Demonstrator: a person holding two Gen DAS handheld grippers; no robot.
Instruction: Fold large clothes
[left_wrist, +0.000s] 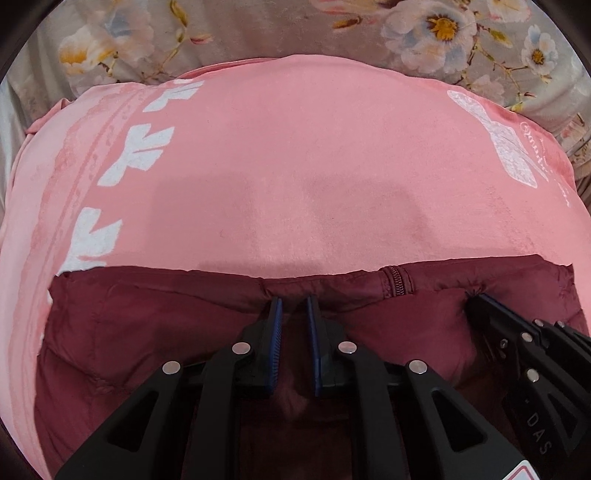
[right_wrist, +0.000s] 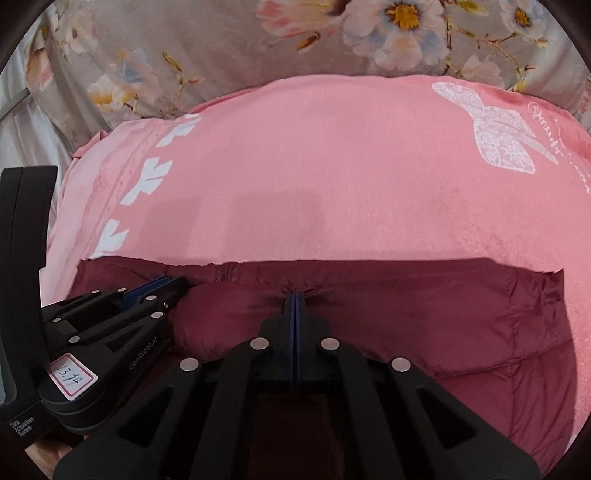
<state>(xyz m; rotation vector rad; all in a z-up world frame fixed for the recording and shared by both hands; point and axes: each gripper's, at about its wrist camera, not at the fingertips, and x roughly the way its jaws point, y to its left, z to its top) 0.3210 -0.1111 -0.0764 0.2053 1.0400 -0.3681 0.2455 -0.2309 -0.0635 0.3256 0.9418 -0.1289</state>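
Under both of your grippers lies the maroon quilted jacket (left_wrist: 166, 332), bunched along the near edge of a pink blanket (left_wrist: 295, 166). Your left gripper (left_wrist: 294, 304) points down at the jacket's top edge; in its own view the blue-lined pads stand a little apart with a pinch of maroon fabric rising between their tips, though you cannot tell from here whether they truly press on it. Your right gripper (right_wrist: 294, 297) has its two fingers clenched flat together, and the cloth puckers into a small gathered fold right at their tips, so it grips the jacket's edge. The two tools sit just beside each other along that same edge, with the zipper (left_wrist: 399, 282) of the jacket between them. A white label with handwritten digits (right_wrist: 72, 376) shows on the left tool's body in the right view. Beyond the jacket the blanket spreads wide, printed with white leaf shapes (left_wrist: 142, 147) on one side and a white bow (right_wrist: 502, 133) on the other. Farthest off is a grey floral bedcover (right_wrist: 221, 48).
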